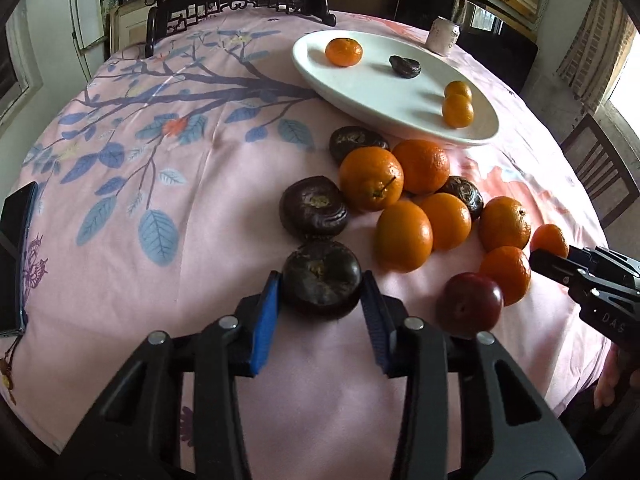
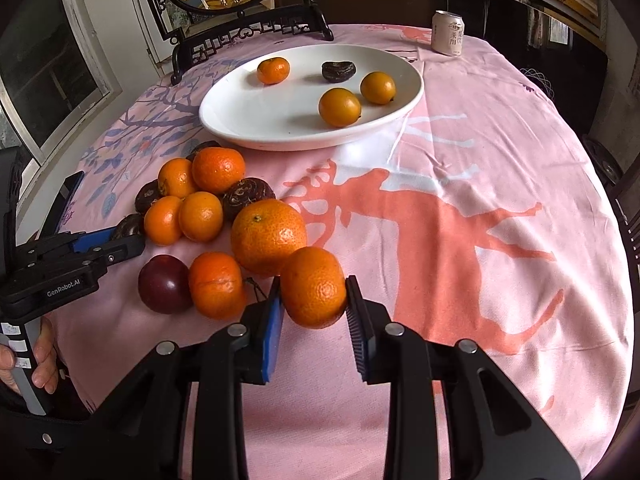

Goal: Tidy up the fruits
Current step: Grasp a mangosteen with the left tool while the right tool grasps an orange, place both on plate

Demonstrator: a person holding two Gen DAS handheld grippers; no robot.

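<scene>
Pink floral tabletop (image 2: pixel 500 208): I count four fruits on the white plate (image 2: pixel 240 112), roughly a dozen left in a pile just in front of it, so early going. My left gripper (image 1: pixel 320 290) is clamped on a dark fruit (image 1: pixel 322 282) at the pile's near edge, my right gripper (image 2: pixel 314 296) is clamped on a tangerine (image 2: pixel 314 286), both low, aimed toward the plate.

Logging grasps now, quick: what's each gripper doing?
Left gripper: closed on a dark water chestnut.
Right gripper: closed on a mandarin.
</scene>
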